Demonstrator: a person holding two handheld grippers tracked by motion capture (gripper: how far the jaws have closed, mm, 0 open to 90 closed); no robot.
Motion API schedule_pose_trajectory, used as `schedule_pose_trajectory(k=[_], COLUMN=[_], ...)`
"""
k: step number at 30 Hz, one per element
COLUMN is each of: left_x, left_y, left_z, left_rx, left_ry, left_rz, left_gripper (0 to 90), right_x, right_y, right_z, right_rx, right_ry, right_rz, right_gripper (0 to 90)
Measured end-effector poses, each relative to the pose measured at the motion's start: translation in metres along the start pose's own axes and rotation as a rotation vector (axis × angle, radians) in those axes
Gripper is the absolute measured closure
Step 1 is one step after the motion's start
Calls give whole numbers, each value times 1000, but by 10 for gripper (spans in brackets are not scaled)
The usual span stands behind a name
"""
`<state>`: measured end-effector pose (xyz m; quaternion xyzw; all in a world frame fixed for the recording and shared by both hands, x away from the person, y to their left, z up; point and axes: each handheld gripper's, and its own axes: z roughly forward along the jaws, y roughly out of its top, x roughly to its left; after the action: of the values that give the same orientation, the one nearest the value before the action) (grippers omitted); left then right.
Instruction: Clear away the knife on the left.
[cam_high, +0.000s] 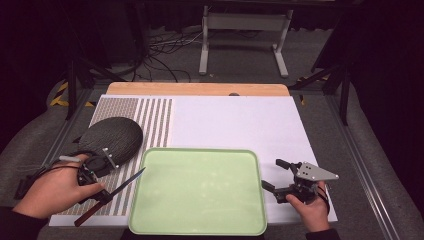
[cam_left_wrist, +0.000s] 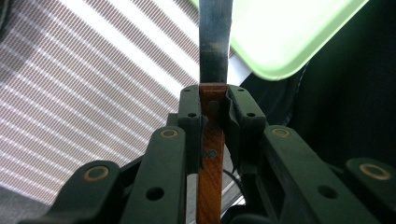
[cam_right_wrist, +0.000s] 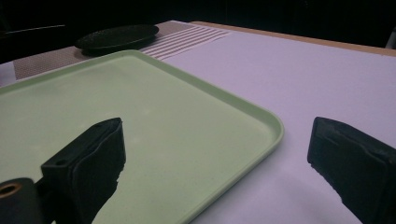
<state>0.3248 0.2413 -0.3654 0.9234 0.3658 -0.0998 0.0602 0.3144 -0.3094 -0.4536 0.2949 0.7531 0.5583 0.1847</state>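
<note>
A knife (cam_high: 112, 192) with a brown wooden handle and a dark blade lies in my left gripper (cam_high: 100, 192), which is shut on the handle (cam_left_wrist: 212, 154). The blade (cam_left_wrist: 215, 39) points toward the left edge of the light green tray (cam_high: 200, 192). My left gripper (cam_left_wrist: 214, 109) hovers over the striped mat (cam_left_wrist: 93, 93) at the table's front left. My right gripper (cam_high: 275, 175) stands open beside the tray's right edge, with nothing between its fingers (cam_right_wrist: 88, 163). The tray (cam_right_wrist: 116, 116) is bare in the right gripper view.
A dark oval woven plate (cam_high: 111, 137) rests on the striped mat (cam_high: 150, 120) behind my left hand; the plate (cam_right_wrist: 116, 36) also shows far off. A white sheet (cam_high: 240, 120) covers the table. A white stand (cam_high: 245, 30) and cables lie on the floor beyond.
</note>
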Motion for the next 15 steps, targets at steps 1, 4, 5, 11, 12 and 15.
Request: schedule_pose_trajectory(k=[1,4,5,11,12,15], left_x=[-1,-4,-4,-9,-11,-12], left_y=[1,5,6,16,18,23], left_z=[0,2,2,7,8,11], left_rx=[-8,-44,-45,-52,-54,-56], left_ry=[-4,-19,-19,-16,-19,-24], left_rz=[-5,-33,-35,-39,-41,-36], left_gripper=[778,778,778,777,777,778], right_x=[0,0,0,0,0,0], right_y=[0,0,0,0,0,0], right_z=[0,0,-1,-1,-1,-1], right_rx=[1,-1,-1,4,6,7], right_ry=[0,-1,-1,-1,-2,-2], right_rz=[-1,0,0,-3,-4,-6], right_gripper=[51,51,51,51,51,51])
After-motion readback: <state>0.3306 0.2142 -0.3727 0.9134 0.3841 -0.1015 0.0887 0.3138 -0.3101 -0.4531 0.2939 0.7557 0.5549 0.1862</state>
